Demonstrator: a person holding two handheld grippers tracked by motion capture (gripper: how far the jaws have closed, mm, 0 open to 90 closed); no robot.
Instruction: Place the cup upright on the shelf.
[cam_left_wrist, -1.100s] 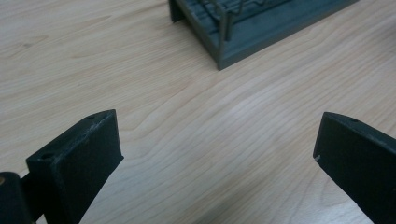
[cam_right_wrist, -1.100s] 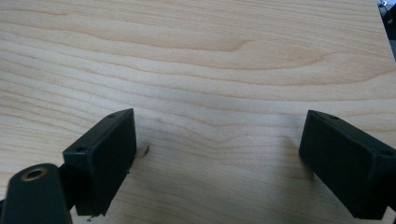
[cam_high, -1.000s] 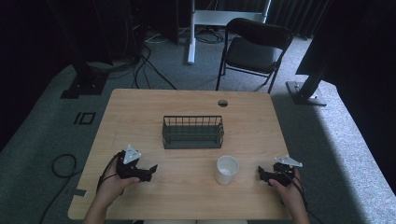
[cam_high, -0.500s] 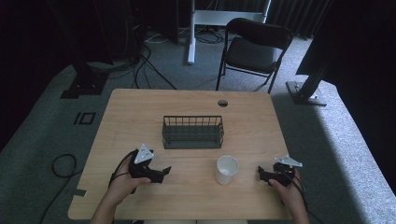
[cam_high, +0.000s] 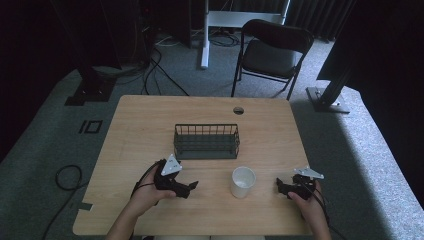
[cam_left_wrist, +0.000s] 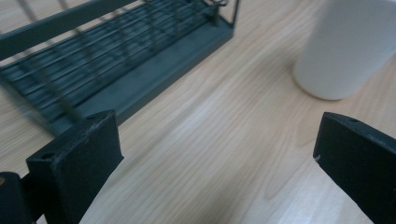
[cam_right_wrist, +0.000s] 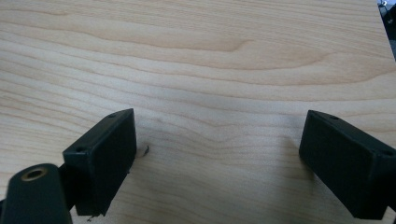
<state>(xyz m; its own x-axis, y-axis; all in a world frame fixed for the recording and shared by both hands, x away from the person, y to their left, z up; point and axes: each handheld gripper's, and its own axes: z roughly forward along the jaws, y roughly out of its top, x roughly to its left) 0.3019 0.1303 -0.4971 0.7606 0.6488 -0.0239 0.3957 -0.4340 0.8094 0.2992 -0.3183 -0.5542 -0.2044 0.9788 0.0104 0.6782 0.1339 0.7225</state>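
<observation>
A white cup (cam_high: 243, 181) stands upright on the wooden table (cam_high: 150, 125), near the front and just right of centre. Behind it sits a dark wire basket (cam_high: 206, 141) with nothing visible inside. My left gripper (cam_high: 190, 188) is held low over the table to the left of the cup, pointing right at it, jaws open. In the left gripper view the cup (cam_left_wrist: 345, 46) is ahead to the upper right and the basket (cam_left_wrist: 116, 60) to the upper left. My right gripper (cam_high: 280, 187) rests right of the cup, open (cam_right_wrist: 219, 135), with bare wood between its jaws.
A round cable hole (cam_high: 238, 110) lies near the table's far edge. Beyond the table stand a black folding chair (cam_high: 270, 52) and a white stand (cam_high: 205, 35). Cables (cam_high: 65, 175) trail on the grey floor at the left.
My left gripper has moved right along the table's front, closer to the cup. The right gripper, cup and basket have stayed put.
</observation>
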